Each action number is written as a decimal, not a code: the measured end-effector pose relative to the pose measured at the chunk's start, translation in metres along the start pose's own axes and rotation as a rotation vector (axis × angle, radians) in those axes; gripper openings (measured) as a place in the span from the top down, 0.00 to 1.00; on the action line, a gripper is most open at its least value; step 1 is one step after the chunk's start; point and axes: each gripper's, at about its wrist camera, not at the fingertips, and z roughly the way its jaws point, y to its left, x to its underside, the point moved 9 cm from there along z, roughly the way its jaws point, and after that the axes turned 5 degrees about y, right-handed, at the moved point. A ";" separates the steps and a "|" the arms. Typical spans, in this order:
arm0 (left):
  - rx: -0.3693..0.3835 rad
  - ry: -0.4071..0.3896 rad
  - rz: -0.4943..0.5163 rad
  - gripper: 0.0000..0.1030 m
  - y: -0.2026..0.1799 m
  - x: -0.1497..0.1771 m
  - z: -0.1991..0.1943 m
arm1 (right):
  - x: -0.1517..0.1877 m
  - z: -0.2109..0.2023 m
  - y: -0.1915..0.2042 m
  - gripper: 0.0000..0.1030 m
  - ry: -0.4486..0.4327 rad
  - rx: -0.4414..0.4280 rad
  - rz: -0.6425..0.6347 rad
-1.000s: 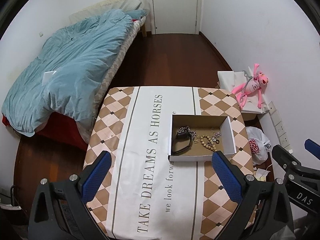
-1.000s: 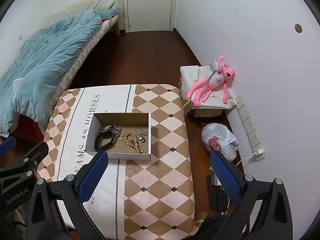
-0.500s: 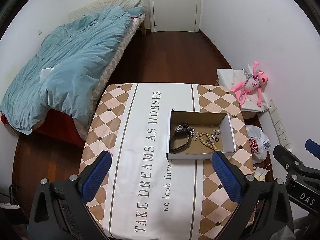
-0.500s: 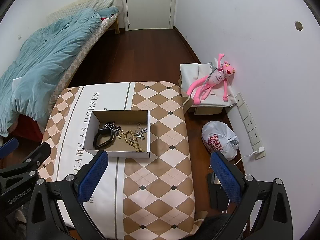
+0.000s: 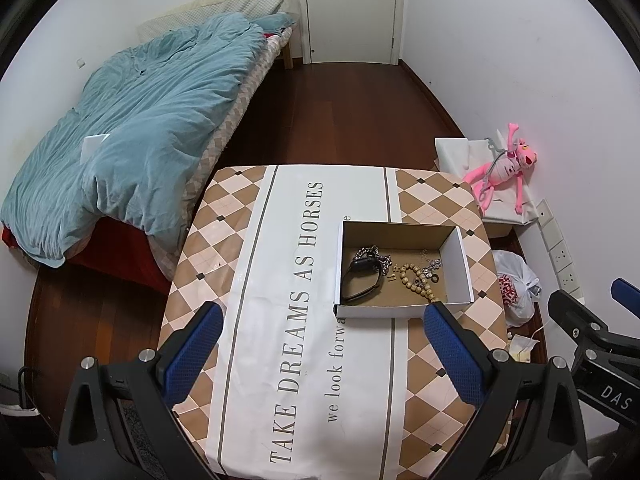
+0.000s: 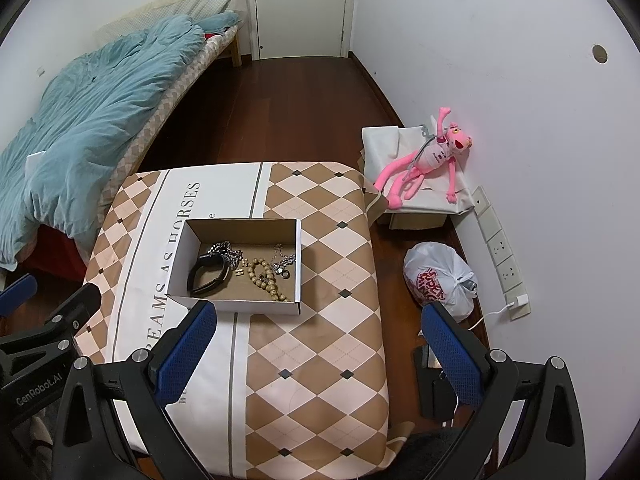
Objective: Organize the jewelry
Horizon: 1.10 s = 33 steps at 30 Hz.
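Nearest: left black gripper with blue padded fingers [image 5: 322, 334], spread wide, holding nothing, above table covered by brown-and-cream diamond-patterned cloth [image 5: 248, 280]. Right black gripper with blue padded fingers [image 6: 318, 334], likewise spread wide, empty, over table's right edge. Beyond: shallow open white cardboard box with brown floor [image 5: 464, 268] on table's right half. Inside box: black watch strap [image 6: 206, 274] at left, silver chain [image 6: 226, 252] touching it, tan wooden bead bracelet [image 6: 266, 278] in middle, small silver charm necklace [image 6: 284, 264] at right. Farther: pink plush toy [image 6: 424, 162] by wall, teal duvet [image 5: 132, 120] on bed, white door [image 5: 350, 10].
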 end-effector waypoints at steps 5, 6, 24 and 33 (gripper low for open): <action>-0.002 -0.005 0.000 0.01 0.001 0.000 -0.001 | 0.000 0.000 0.000 0.00 0.001 0.000 0.001; -0.003 -0.007 0.000 0.01 0.001 0.000 -0.001 | 0.000 0.000 0.000 0.00 0.001 0.000 0.000; -0.004 -0.009 0.002 0.01 0.003 0.001 0.000 | 0.003 0.001 0.002 0.00 0.000 0.004 -0.002; 0.000 -0.009 0.002 0.01 0.002 0.002 -0.001 | 0.003 0.001 0.001 0.00 0.001 0.004 -0.002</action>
